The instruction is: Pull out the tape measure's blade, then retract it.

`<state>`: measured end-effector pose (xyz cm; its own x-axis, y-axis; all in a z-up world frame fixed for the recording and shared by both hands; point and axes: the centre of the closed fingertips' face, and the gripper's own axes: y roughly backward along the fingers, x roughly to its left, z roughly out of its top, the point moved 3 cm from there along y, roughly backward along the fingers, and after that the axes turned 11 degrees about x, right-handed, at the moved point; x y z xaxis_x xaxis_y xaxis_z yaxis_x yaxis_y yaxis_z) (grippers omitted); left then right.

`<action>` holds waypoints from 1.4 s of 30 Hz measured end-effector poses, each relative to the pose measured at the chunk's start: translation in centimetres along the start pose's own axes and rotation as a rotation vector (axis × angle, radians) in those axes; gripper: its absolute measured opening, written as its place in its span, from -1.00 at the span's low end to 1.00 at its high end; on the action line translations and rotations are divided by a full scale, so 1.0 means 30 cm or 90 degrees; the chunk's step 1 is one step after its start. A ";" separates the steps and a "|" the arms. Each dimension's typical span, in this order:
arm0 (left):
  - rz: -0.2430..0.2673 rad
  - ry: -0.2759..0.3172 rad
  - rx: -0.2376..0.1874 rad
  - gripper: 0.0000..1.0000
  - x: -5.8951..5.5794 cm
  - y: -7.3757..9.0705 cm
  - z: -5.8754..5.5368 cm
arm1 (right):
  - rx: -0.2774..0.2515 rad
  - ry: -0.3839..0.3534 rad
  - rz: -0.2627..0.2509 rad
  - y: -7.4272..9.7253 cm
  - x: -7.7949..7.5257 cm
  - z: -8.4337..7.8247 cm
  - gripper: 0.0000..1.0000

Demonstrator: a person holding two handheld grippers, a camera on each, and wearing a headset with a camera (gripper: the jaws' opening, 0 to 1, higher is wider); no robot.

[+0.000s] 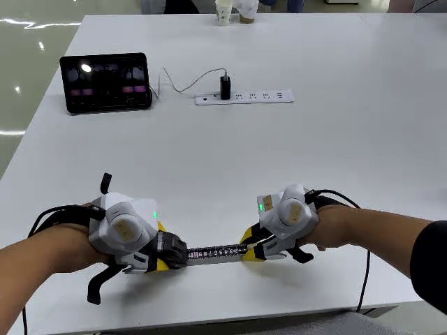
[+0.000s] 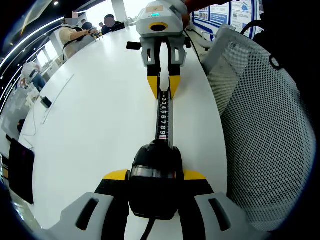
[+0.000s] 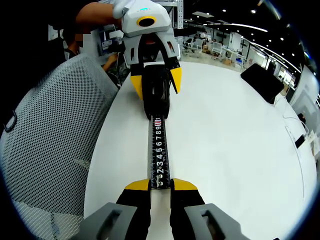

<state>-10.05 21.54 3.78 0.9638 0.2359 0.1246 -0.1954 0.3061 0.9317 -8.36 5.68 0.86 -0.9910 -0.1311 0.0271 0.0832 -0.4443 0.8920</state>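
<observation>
A broad white table (image 1: 335, 153) takes up nearly the whole head view, and both grippers sit low in the frame near its front edge. A white mesh chair back (image 2: 265, 125) bulges in at the right of the left gripper view, beside that edge. At upper left in the head view a black tablet (image 1: 106, 82) stands propped; its screen is too blurred to read. Right of it lies a white power strip (image 1: 255, 96) with a black plug (image 1: 225, 87) in it and a thin cable looping towards the tablet. A pale paper cup (image 1: 223, 12) is cut off by the top edge. All of these are well apart from the grippers, and nothing lies between the two tools but the tape.

The left gripper (image 1: 157, 255), at lower left, is clamped on the black tape measure case (image 2: 156, 175), its yellow-tipped jaws pressing both sides. The right gripper (image 1: 250, 252), at lower centre-right, pinches the far end of the black numbered blade (image 3: 158, 150), which runs straight between them just above the tabletop. The numerals up to 9 are readable.

The blade's end hook is hidden between the right jaws. In the head view the left gripper covers most of the case.
</observation>
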 end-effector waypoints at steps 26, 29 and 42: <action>-0.004 0.004 -0.017 -0.36 -0.001 -0.002 0.002 | -0.025 -0.030 -0.002 0.045 -0.012 -0.080 -0.79; -0.006 0.005 -0.017 -0.36 -0.001 -0.002 0.003 | -0.027 -0.033 -0.003 0.045 -0.012 -0.087 -0.79; -0.007 0.001 -0.019 -0.36 -0.001 -0.002 0.001 | -0.026 -0.034 -0.002 0.052 -0.008 -0.106 -0.80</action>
<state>-10.07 21.49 3.73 0.9656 0.2340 0.1139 -0.1903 0.3364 0.9223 -7.65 2.21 0.82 -0.9954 -0.0820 0.0496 0.0831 -0.4802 0.8732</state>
